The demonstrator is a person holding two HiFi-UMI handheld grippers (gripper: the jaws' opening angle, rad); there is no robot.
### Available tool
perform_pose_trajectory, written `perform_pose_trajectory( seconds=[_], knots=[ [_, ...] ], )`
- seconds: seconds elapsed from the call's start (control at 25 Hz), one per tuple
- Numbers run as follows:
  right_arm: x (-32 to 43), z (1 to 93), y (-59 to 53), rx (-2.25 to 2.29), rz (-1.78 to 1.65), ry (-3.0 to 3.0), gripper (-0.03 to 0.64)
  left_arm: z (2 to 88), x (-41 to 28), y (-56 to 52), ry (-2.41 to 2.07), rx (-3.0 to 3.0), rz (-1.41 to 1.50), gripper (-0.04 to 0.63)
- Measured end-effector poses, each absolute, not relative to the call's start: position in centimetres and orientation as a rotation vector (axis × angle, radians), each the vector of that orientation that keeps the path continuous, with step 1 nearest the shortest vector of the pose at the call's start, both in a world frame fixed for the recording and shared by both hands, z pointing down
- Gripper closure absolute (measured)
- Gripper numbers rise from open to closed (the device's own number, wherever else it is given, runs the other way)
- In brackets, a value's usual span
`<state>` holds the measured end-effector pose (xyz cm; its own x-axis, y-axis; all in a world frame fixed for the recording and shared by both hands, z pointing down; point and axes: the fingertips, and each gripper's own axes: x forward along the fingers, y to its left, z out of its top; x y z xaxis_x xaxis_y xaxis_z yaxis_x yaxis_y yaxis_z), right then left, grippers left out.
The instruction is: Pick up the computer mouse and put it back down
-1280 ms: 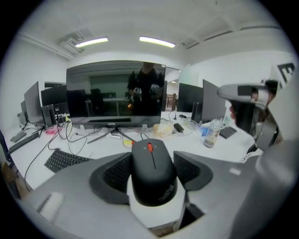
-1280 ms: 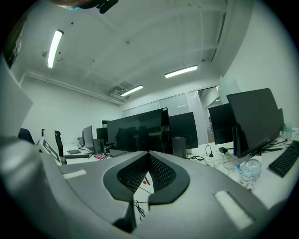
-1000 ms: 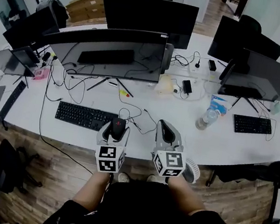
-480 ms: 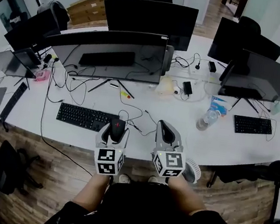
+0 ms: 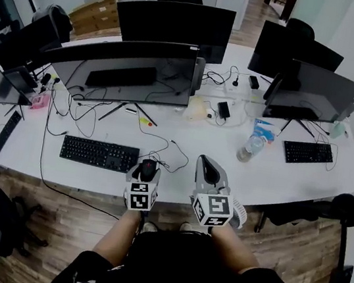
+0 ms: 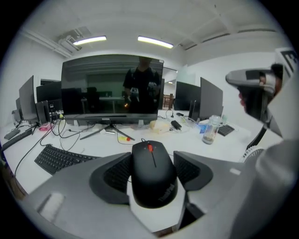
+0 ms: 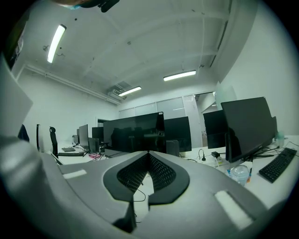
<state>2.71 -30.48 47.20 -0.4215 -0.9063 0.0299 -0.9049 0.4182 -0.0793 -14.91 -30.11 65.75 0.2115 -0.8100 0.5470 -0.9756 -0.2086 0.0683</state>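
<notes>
Right claw (image 7: 148,154) is pointing level, jaws meeting at their tips, gripping nothing. Beyond claw, dark monitor (image 7: 133,133) is standing on white tabletop (image 7: 275,186). Right of claw, bottle (image 7: 239,173) and keyboard (image 7: 276,165) are resting.

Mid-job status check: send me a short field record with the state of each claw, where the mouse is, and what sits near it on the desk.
left claw: shut on the computer mouse, one pad on each of its sides
right claw: shut, nothing between the jaws, held near the desk's front edge
computer mouse: black with a red scroll wheel, by the front edge of the desk; cannot tell if it is lifted
keyboard: on the desk, left of the mouse
water bottle: upright, right of the mouse and farther back
</notes>
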Motion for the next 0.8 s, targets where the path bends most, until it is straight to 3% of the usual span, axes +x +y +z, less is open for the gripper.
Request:
perform_pose_trajectory(
  seconds=[0.8],
  knots=[
    [7.2, 48.9, -29.6, -1.874, -0.155, 2.589, 0.618, 78.4, -12.1, -34.4, -1.491, 1.967, 0.820, 0.261]
  ],
)
